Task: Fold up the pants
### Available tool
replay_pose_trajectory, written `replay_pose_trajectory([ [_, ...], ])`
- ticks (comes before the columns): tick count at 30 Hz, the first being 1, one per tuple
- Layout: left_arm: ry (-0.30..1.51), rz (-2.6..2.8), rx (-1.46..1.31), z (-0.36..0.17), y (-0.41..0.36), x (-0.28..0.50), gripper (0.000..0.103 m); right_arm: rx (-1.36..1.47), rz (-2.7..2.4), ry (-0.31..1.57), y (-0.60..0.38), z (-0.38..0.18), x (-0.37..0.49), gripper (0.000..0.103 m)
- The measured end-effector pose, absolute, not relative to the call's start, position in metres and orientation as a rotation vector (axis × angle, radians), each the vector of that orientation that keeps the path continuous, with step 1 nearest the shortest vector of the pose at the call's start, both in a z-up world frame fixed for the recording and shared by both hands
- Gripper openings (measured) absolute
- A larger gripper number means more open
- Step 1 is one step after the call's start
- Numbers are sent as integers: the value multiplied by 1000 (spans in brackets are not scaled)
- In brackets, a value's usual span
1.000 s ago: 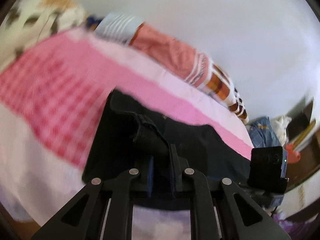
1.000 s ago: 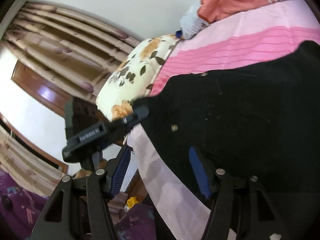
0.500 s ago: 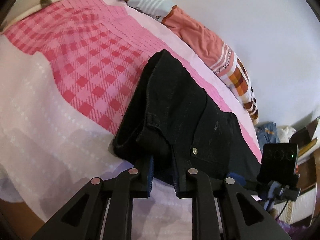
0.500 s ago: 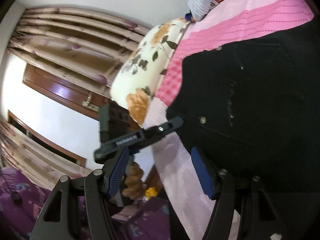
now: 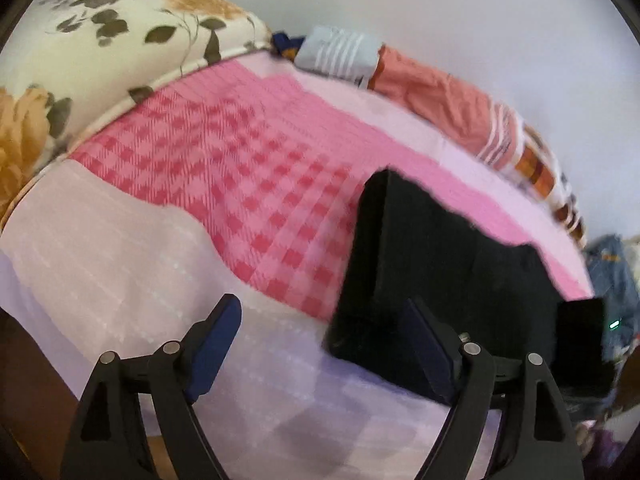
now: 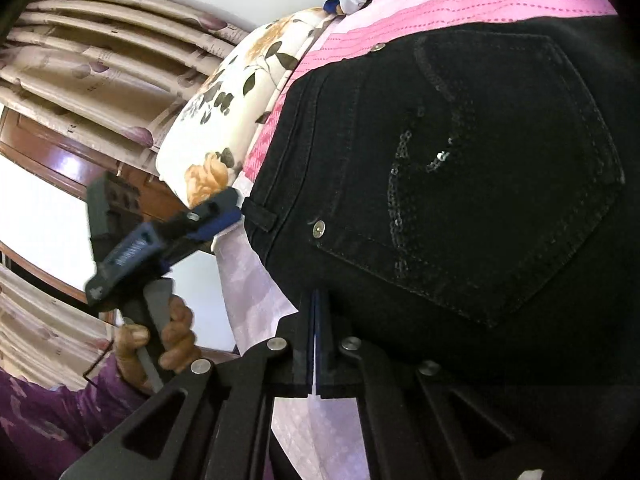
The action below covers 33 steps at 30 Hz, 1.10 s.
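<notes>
Pants (image 5: 432, 264), black and already doubled into a thick slab, lie on the pink bedspread (image 5: 248, 184), near its front edge and well short of the floral pillow (image 5: 100, 52). Half a second ago the left gripper (image 5: 320, 332) pinched their near corner; now its jaws are opening wide, nothing between them, and the pants sit just beside its inner finger, released. The right gripper (image 6: 316, 320) stood open then; now its pads are pressed together at the pants' near hem, below the sequined pocket (image 6: 480, 184), though I cannot tell whether cloth is caught. That suggests one fold is laid and the next grab begins. Both grippers tilt downward toward the pants; a hand (image 6: 160, 336) in a purple sleeve grasps the left one's handle.
</notes>
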<state>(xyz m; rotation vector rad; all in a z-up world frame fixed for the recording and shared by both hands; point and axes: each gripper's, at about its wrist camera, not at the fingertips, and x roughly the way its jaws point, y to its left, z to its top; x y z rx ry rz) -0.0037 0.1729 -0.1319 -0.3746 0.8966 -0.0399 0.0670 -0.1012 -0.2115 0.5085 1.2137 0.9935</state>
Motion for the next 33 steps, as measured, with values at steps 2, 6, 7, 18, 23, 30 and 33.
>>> replay_pose_trajectory([
  [2,836,-67,-389,-121,168,-13,83,526,996,1212,-104,-213,67,0],
  [6,840,-198,-290,-122,124,-9,83,678,1000,1139,-129,-202,69,11],
  [7,848,-214,-261,-126,117,-6,83,724,1004,1100,-143,-193,68,11],
  [18,950,-134,-215,-152,121,18,83,811,483,1020,-406,-194,7,27],
  [23,831,-18,-141,-110,109,-3,83,897,407,820,-484,-162,-51,36],
  [30,792,-197,4,-84,22,-5,83,926,72,732,-577,-150,-124,37],
  [33,815,-277,86,-96,-22,0,83,1038,-50,669,-626,-159,-163,41],
])
